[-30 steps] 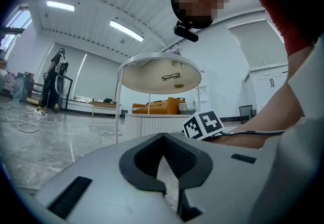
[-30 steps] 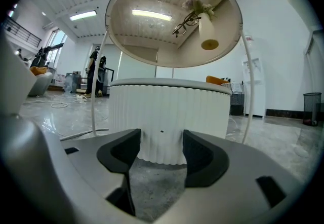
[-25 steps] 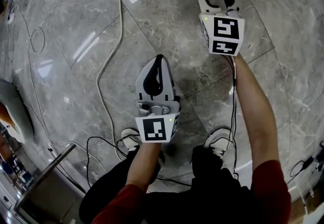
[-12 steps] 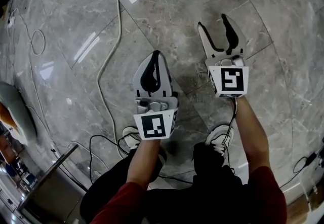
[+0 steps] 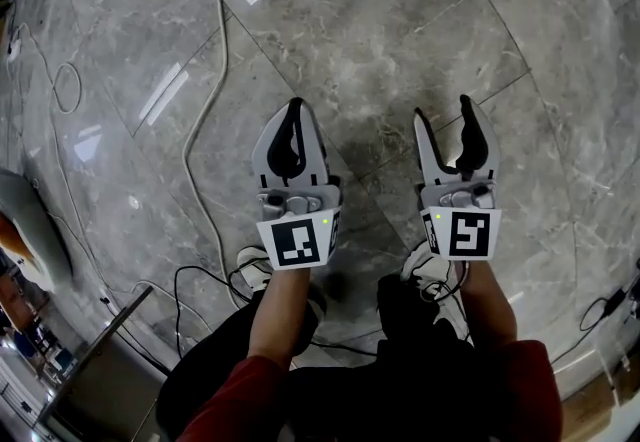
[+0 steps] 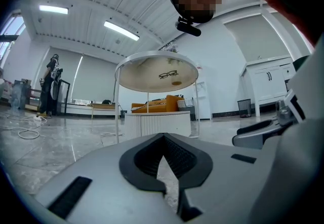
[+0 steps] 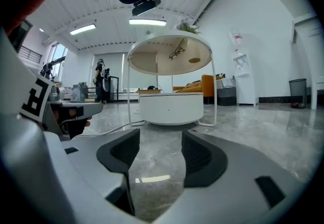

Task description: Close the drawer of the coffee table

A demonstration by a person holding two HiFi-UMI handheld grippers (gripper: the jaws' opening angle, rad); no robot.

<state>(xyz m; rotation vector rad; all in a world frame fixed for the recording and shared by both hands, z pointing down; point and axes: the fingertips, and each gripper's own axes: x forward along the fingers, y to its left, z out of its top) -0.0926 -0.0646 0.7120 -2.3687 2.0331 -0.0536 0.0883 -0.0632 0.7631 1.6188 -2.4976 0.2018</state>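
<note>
Both tools hang low over the marble floor point(image 5: 400, 40), side by side and pointing toward 12 o'clock. Neither touches anything. The left tool point(image 5: 292, 135) has its jaws pressed together at the tips with nothing between them. The right tool point(image 5: 452, 130) has its jaws spread, and only bare floor shows in the gap.

The desk point(image 7: 171, 109) stands well apart from both tools. In the head view only the ribbed white edge of its drum shows, at the top rim at 12 o'clock. In the two gripper views it stands dead ahead: a low round white drum with a round top carried above it on thin legs. The drum face turned toward the right tool looks smooth and flush, with one small dark dot near its middle. No drawer sticks out on that side. I cannot tell whether a drawer stands open on a side turned away.

Going by that flush face, the pushing looks done and the person is standing clear. If a drawer is in fact open, the next move is to step up toward 12 o'clock, lay one tool flat against the drawer front and push straight in. A white cable point(image 5: 205, 120) trails across the floor at 10 o'clock and would need minding on the way.
</note>
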